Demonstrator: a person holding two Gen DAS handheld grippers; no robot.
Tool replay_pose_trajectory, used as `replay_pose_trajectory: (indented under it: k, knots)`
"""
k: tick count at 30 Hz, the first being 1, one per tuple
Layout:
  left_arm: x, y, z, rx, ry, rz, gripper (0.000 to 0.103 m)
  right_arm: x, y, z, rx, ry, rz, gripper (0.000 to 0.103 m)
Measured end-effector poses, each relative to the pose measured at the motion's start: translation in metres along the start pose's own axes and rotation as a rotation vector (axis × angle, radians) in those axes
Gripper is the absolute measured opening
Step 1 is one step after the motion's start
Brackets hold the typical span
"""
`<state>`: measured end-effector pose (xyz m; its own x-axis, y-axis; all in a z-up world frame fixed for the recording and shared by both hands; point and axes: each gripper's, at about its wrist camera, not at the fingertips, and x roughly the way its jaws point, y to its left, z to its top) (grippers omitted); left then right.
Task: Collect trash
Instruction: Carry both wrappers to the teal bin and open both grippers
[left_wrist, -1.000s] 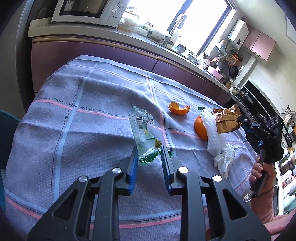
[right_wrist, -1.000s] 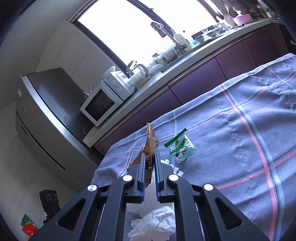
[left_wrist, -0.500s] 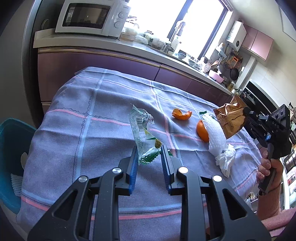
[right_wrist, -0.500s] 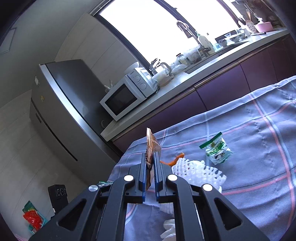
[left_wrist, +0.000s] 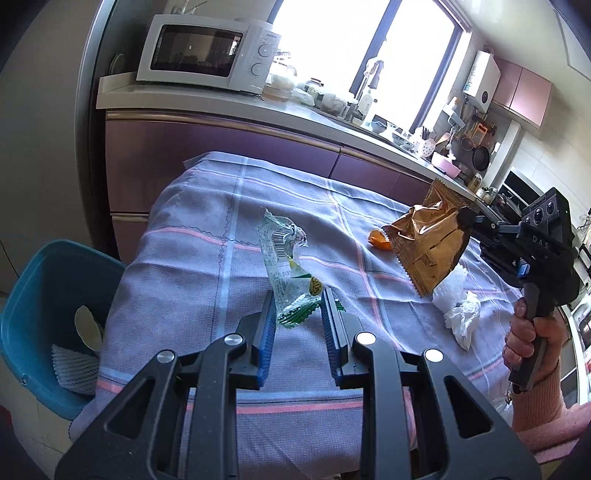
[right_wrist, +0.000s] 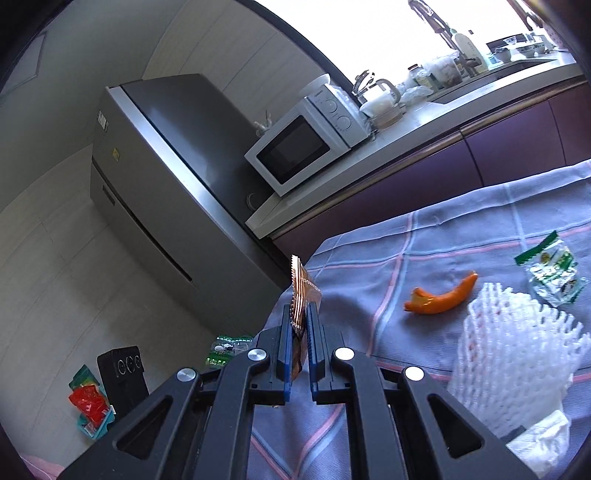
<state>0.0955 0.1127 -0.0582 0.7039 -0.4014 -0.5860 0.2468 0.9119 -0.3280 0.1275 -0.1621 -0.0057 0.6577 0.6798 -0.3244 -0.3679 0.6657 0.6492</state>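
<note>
We were mid-carry: right gripper (right_wrist: 298, 325) clenched on brown wrapper (left_wrist: 430, 240), left gripper (left_wrist: 297, 314) grasping green wrapper (left_wrist: 286, 266), both above table (left_wrist: 192, 258). Next, probably release over blue bin (left_wrist: 40, 295).

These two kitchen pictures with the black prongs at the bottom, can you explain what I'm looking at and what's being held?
No robot here: a person holds a hand-held pinching tool in each hand, with a wide-angle camera on each looking along its two fingers. One picture is from the left tool, the other from the right tool. The left view also shows the right one from outside, gripped by a hand.

The left tool grips a clear plastic wrapper with green print. The right tool is shut on a crinkled bronze foil snack bag, lifted off the table.

On the purple checked tablecloth lie a piece of orange peel, a white foam fruit net, a crumpled white tissue and another green printed wrapper. A blue plastic bin stands beside the table.
</note>
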Motion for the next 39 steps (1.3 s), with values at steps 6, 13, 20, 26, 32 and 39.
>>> replay_pose_trajectory:
  k: [6,13,20,26,32,39]
  knots:
    - [-0.024,0.025,-0.005,-0.029,-0.018,0.055,0.025,0.038,0.023,-0.002,-0.032,0.069,0.065,0.006]
    - [-0.05,0.057,-0.009,-0.075,-0.048,0.123,0.025,0.075,0.047,-0.004,-0.059,0.14,0.135,0.006]
    - [-0.07,0.088,-0.009,-0.117,-0.071,0.191,0.025,0.109,0.073,-0.007,-0.095,0.192,0.182,0.006]
    - [-0.084,0.111,-0.012,-0.142,-0.078,0.248,0.025,0.14,0.097,-0.016,-0.123,0.248,0.22,0.006]
    - [-0.09,0.131,-0.014,-0.161,-0.075,0.296,0.025,0.172,0.117,-0.025,-0.138,0.309,0.259,0.006]
    - [-0.09,0.154,-0.019,-0.191,-0.055,0.338,0.025,0.2,0.132,-0.035,-0.159,0.358,0.262,0.006]
